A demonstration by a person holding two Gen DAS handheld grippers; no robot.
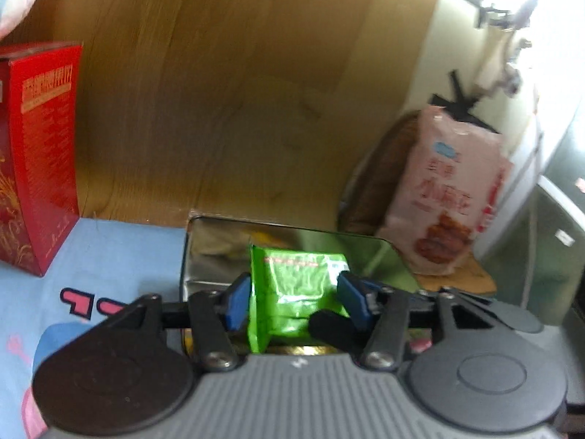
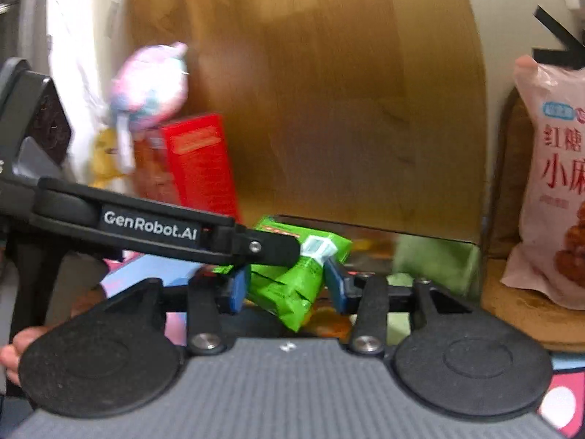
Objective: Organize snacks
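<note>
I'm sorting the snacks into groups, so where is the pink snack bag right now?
The pink snack bag stands upright at the right of both wrist views, on a brown mat just right of the shiny metal tin, against the pale wall.

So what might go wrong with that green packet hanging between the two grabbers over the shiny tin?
The green packet sits loosely between both hand-held grippers' blue pads, so it may drop askew outside the metal tin. The pink bag leaning nearby could get knocked over.

Black linkage arms, blue pads (image 1: 237, 301), silver screws, ribbed grey housing, "GenRobot.AI" label (image 2: 150, 226)
</note>
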